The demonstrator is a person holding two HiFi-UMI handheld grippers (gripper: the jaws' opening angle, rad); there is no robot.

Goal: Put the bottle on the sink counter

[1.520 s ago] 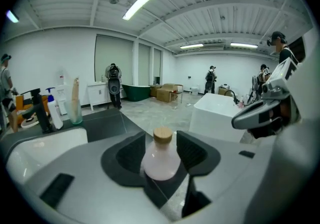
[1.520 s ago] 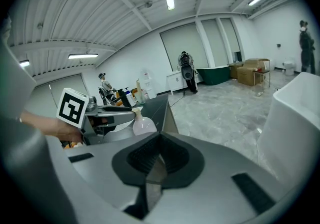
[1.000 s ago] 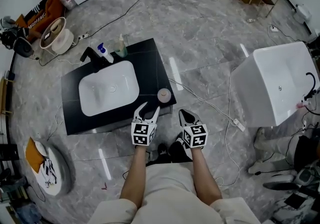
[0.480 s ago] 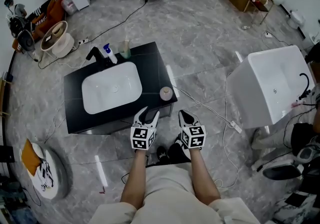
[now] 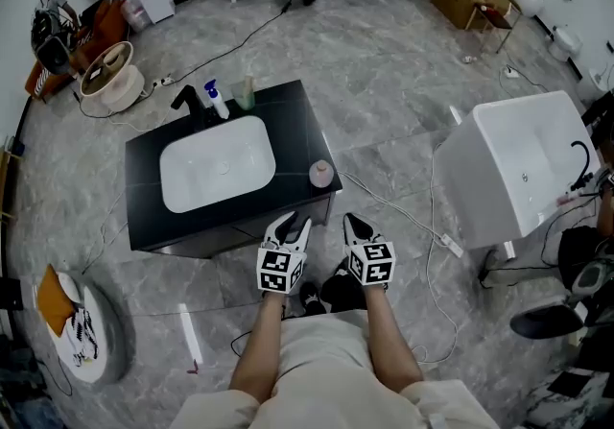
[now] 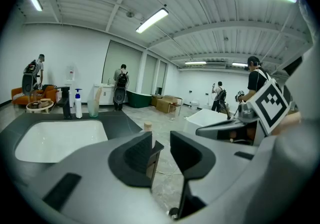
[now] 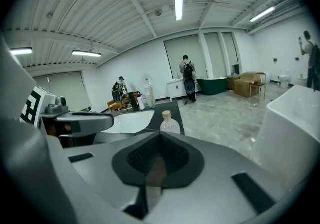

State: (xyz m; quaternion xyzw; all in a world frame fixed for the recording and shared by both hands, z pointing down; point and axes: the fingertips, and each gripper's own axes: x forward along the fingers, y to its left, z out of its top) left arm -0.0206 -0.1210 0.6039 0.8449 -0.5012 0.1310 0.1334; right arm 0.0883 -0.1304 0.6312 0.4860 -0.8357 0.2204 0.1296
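While the left gripper [image 5: 291, 222] closes its jaws, nothing stands between them, and a plain gap separates the dark pads in the left gripper view. The small clear plastic bottle with a tan cap [image 5: 320, 173] stands upright on the near right corner of the black rectangular sink counter [image 5: 299, 120], to the right of the counter's white oval basin [image 5: 217, 164] and clear of both grippers. The bottle body is rounded at the shoulder and transparent, and no label can be made out on it. The right gripper [image 5: 354, 222] has its jaws brought together, with no object between the pads. Both bare forearms [image 5: 257, 350] reach forward from the person's body. The grippers sit side by side, marker cubes upward, over the grey marble floor [image 5: 403, 62] just in front of the counter's near edge. The left gripper points at that edge below the bottle; the right gripper points past the counter's near right corner. At the counter's far edge stand a black tap [image 5: 187, 101], a white spray bottle with a blue head [image 5: 212, 99] and a pale green translucent container [image 5: 248, 91]. Compared with one second ago, the bottle occupies the same corner of the counter, and the left jaws stand narrower than they did.
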